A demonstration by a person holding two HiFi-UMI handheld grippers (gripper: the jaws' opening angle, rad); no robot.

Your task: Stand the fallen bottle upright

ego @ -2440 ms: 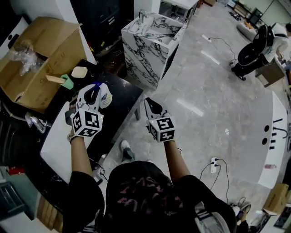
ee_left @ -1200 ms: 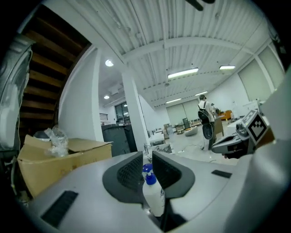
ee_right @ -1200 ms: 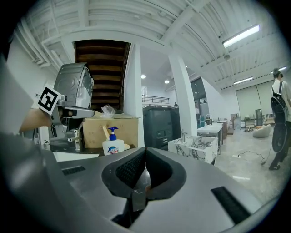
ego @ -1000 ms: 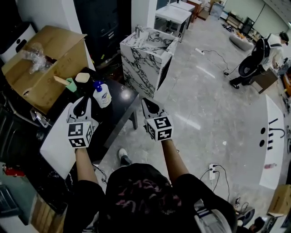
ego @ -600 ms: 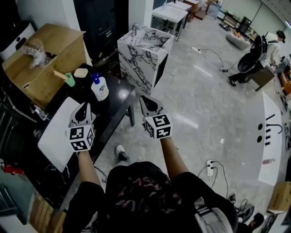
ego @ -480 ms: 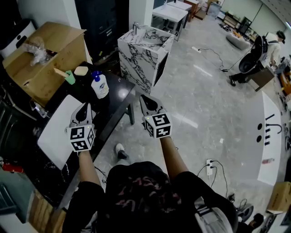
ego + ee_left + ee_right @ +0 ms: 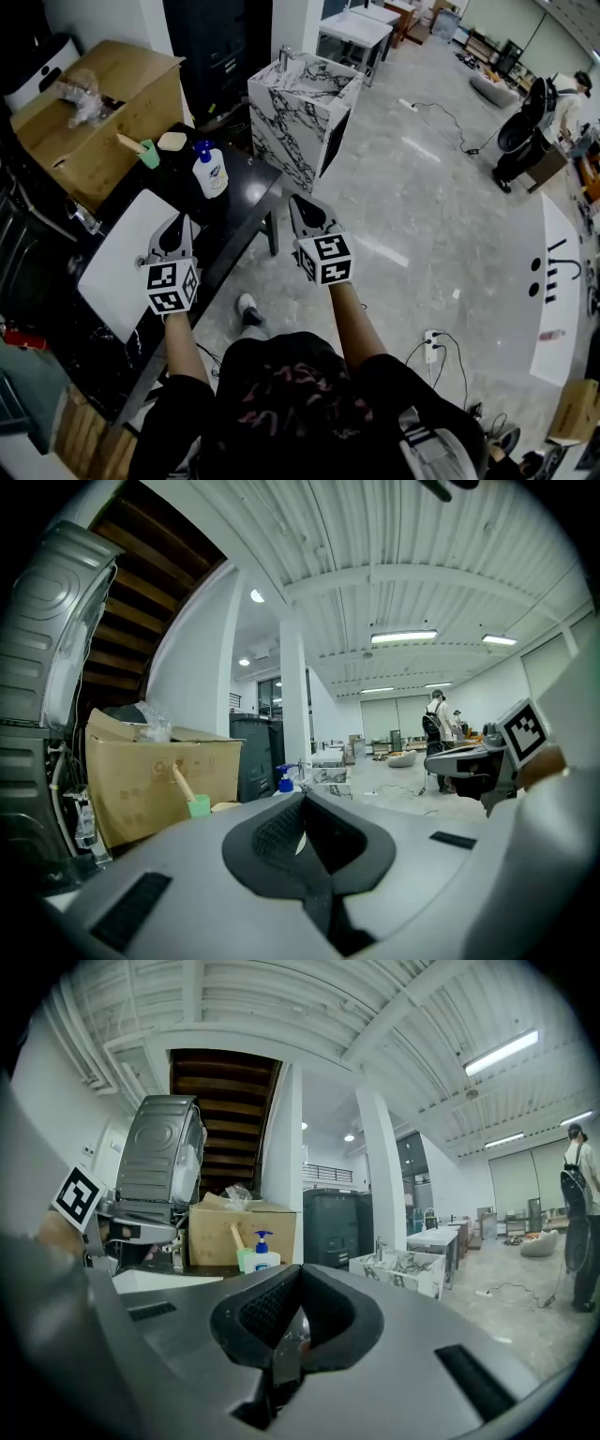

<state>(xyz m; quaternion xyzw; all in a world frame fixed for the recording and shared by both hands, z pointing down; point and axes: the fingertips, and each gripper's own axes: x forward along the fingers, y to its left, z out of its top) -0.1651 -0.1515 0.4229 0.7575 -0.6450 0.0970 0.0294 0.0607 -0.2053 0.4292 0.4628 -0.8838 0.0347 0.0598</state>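
As it stands, the bottle (image 7: 212,176) points up.

My head camera looked steeply down from above my shoulders onto the left gripper (image 7: 173,225), the right gripper (image 7: 305,208), the black table (image 7: 248,192) and the floor (image 7: 422,216). Each gripper camera sat close behind its own jaws, facing forward and nearly level. The right gripper view and the head view shared the cardboard box (image 7: 211,1237), pump bottle (image 7: 263,1252) and marble sink block (image 7: 403,1271). The left gripper view caught the box too.
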